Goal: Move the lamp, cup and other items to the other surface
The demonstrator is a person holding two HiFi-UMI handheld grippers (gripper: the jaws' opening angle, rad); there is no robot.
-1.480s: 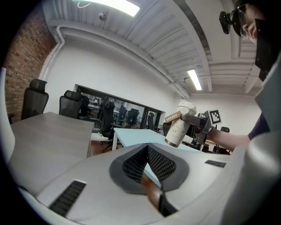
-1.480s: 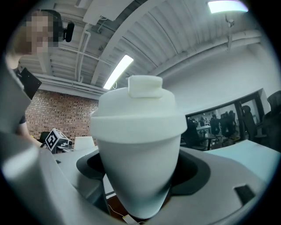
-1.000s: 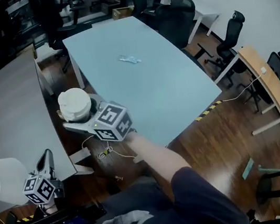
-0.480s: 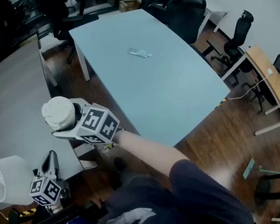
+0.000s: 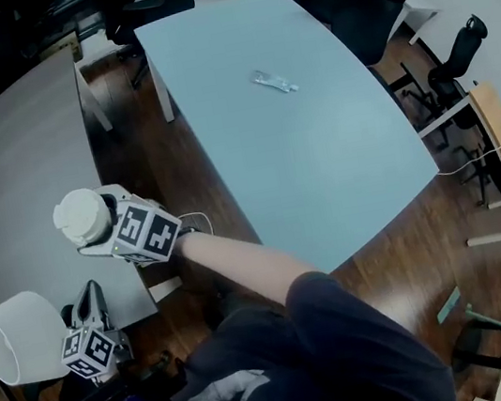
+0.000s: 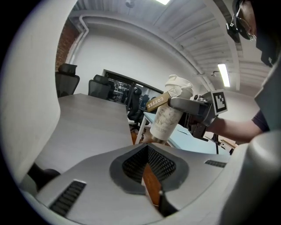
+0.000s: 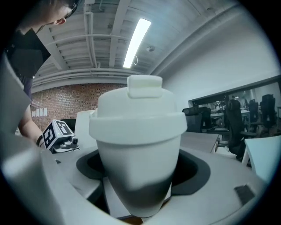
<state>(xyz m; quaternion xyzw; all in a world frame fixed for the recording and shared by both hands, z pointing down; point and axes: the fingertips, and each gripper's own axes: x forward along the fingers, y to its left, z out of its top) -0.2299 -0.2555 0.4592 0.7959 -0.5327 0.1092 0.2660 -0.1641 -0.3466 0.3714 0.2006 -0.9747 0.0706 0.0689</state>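
My right claw [image 5: 96,232] grips the cup [image 5: 80,217] at the grey table's [image 5: 18,176] edge. My left claw [image 5: 86,298] is pinched closed, with the lamp [image 5: 12,337] just beside it.

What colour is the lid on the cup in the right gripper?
White; the lid of the coffee cup shows best in the right gripper view.

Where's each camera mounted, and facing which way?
Head view: on the person's head, facing steeply down on grey table, blue table, floor; shows right arm, right claw holding cup, left claw beside lamp shade.
Left gripper view: on the left claw, facing along its shut jaws over grey table toward the cup; right arm shows.
Right gripper view: on the right claw, facing its gripped cup; left claw's marker cube behind.
Shared: cup in all three.
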